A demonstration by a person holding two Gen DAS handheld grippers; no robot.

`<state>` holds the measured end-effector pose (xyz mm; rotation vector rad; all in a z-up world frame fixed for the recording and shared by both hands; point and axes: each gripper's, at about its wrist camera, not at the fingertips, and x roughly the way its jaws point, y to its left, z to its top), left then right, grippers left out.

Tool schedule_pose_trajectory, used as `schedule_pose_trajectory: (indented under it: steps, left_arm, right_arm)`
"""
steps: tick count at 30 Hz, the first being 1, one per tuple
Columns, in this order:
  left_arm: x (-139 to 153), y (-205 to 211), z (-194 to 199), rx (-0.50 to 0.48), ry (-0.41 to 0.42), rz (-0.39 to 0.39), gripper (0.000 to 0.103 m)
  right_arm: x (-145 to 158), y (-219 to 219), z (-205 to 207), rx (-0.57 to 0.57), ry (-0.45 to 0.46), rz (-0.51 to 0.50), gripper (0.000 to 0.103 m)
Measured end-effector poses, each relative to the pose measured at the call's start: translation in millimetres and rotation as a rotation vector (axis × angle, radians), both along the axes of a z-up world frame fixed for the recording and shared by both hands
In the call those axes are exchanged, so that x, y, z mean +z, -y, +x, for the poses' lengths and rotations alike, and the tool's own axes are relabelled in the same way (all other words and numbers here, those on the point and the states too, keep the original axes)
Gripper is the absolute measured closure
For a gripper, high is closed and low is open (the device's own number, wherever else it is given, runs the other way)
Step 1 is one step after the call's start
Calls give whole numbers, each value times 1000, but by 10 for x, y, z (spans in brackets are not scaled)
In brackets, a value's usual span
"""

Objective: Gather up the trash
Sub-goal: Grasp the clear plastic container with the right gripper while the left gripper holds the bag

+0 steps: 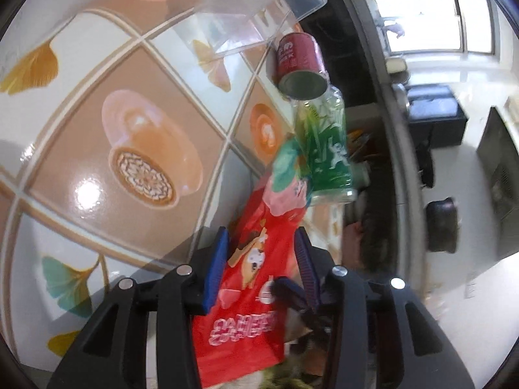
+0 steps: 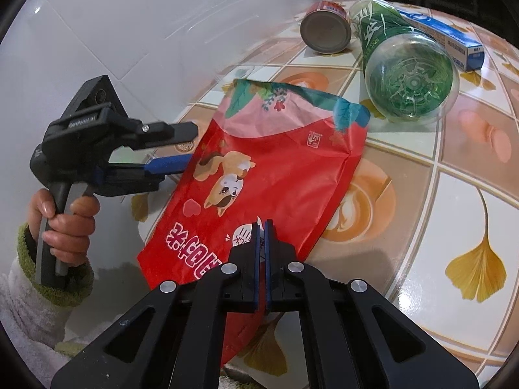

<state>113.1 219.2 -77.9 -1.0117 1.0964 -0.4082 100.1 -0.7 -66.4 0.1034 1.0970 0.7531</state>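
A red snack bag with a dog picture lies at the table edge; it also shows in the left wrist view. My right gripper is shut on the bag's near edge. My left gripper is open, its blue fingers on either side of the bag's far edge; it shows in the right wrist view. A green plastic bottle and a red can lie on their sides beyond the bag; the left wrist view shows the bottle and the can.
A blue and white box lies behind the bottle. A clear plastic container stands at the table's far side. The table has a glossy tile-pattern cloth. A white wall is on the left.
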Motion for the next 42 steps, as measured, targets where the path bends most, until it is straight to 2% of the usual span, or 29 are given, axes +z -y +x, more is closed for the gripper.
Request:
schedule_pose_trajectory:
  steps: [2,5,6,7,9,12,13,16,17,18,19,22,23,26,29,31,32,33,35,36,38,42]
  left_arm:
    - [11,21,10,-7,8,-35,64]
    - [-29,147,46,-71,5,-165,64]
    - [-28,186,49,-86,3,-169,64]
    - [-11,226,52,-96,6,-138,64]
    - [68,308,58,-103,29,-18,64]
    - [155,391,64,-126,56,85,64]
    - [193,443,60,-141,65,151,65]
    - [254,573,20,-194,96,371,74]
    - [259,599,11,-200,103,415,79]
    - [267,639,-2,-209,114,478,81]
    - [261,656,-13,-216,124,506,82]
    - [242,678,-34,-224,141,527,87]
    - [244,688,-42,-225,144,532,88]
    - [237,656,-110,-216,155,540,89]
    - [232,568,-160,-200,157,534,90]
    - [233,528,-190,-190,163,534,91]
    - [233,505,-207,-185,165,535,91]
    - [233,481,-218,-180,168,535,92]
    - [227,437,-249,-171,172,534,92]
    - [228,412,-272,-166,174,534,92]
    - [223,375,-295,-155,177,533,93]
    - [234,305,-339,-132,188,541,93]
  right_arm:
    - [1,12,-6,-1,0,4,102]
    - [-4,17,-7,-3,0,8,102]
    - [-5,22,-9,-3,0,10,102]
    - [-7,26,-10,-3,0,11,102]
    - [-14,32,-7,-5,0,14,102]
    - [-28,33,3,-6,1,18,102]
    - [-32,38,2,-6,1,20,102]
    - [-54,56,11,-10,-2,26,102]
    - [-56,62,13,-11,-2,27,102]
    - [-59,64,13,-14,-3,28,102]
    - [-60,70,17,-16,-5,28,102]
    - [-29,97,24,-15,-10,13,101]
    - [-5,104,30,-11,-9,10,97]
    - [224,172,97,-4,24,45,93]
    - [541,179,262,6,60,115,79]
    - [749,111,428,17,70,167,74]
    - [836,62,518,20,65,193,67]
    - [937,-22,647,25,48,229,62]
    - [1067,-190,868,39,11,291,57]
    - [1100,-269,967,42,-9,317,50]
    - [1128,-484,1218,31,-56,333,43]
    - [992,-841,1634,-10,-175,353,43]
